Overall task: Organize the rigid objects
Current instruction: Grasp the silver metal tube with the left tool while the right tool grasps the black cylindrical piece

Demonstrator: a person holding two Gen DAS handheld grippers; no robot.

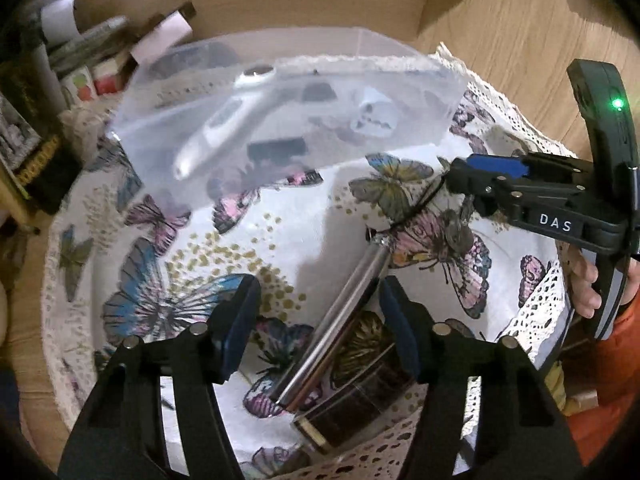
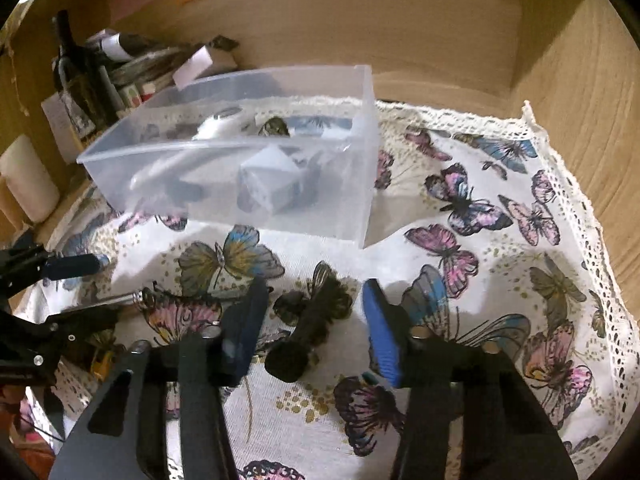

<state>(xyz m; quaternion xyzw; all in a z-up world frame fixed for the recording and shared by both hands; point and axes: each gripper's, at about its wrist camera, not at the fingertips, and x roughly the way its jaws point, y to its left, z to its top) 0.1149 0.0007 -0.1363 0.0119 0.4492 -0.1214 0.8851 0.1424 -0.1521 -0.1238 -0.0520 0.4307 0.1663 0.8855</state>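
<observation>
A clear plastic bin (image 1: 280,92) (image 2: 256,168) stands on the butterfly cloth and holds a white thermometer-like device (image 1: 224,120), a small white cube (image 2: 272,180) and dark items. My left gripper (image 1: 320,324) is open, its jaws on either side of a silver metal cylinder (image 1: 340,320) lying beside a dark brown round case (image 1: 356,396). My right gripper (image 2: 316,324) is open above a small black cylindrical object (image 2: 308,332) on the cloth. The right gripper also shows in the left wrist view (image 1: 472,178), the left one in the right wrist view (image 2: 60,292).
The butterfly-print cloth (image 2: 480,240) with a lace edge covers a wooden shelf surface. Bottles, boxes and a white candle (image 2: 28,176) crowd the back left corner. Wooden walls (image 2: 440,32) close in behind and to the right.
</observation>
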